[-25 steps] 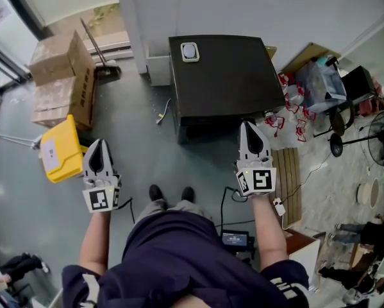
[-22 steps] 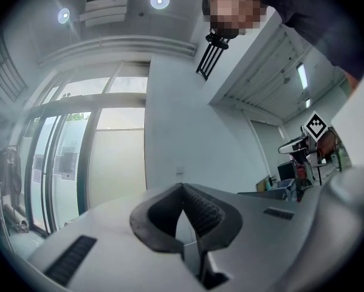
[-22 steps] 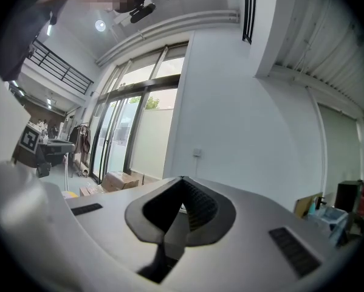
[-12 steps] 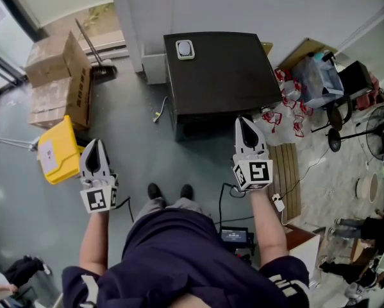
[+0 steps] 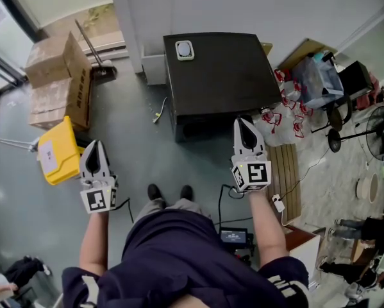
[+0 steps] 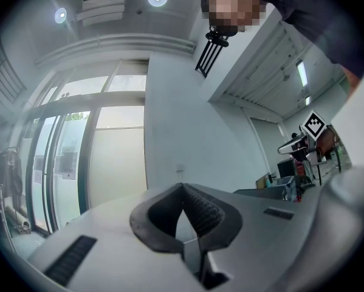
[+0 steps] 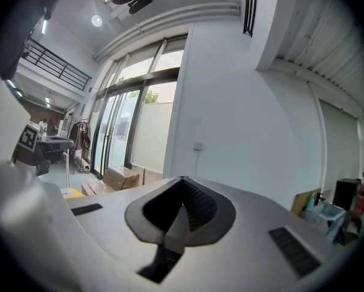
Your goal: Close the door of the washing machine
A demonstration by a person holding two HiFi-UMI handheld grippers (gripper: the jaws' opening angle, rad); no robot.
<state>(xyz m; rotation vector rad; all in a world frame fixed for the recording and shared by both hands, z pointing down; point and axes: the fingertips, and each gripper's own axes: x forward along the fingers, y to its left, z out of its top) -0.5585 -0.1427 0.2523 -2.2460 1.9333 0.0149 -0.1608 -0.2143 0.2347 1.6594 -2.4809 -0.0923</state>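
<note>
Barely any change over the last second: right tongs [image 5: 243, 124], pressed together and empty, only nudged near the front-right corner of the dark washing machine [image 5: 220, 76] standing ahead, left tongs [image 5: 95, 146] likewise pressed together and idle, door hidden from above so closing unconfirmed.

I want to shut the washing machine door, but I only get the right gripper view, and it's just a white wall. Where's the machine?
Observer: The head view shows the washing machine straight ahead and lower down. In that picture the tip of the right gripper overlaps its front right edge.
Operator: Is the other gripper holding something?
Observer: No. The left gripper has its jaws together with nothing between them.
Operator: Is anything on top of the machine?
Observer: A small white object lies near the top's back left corner.
</note>
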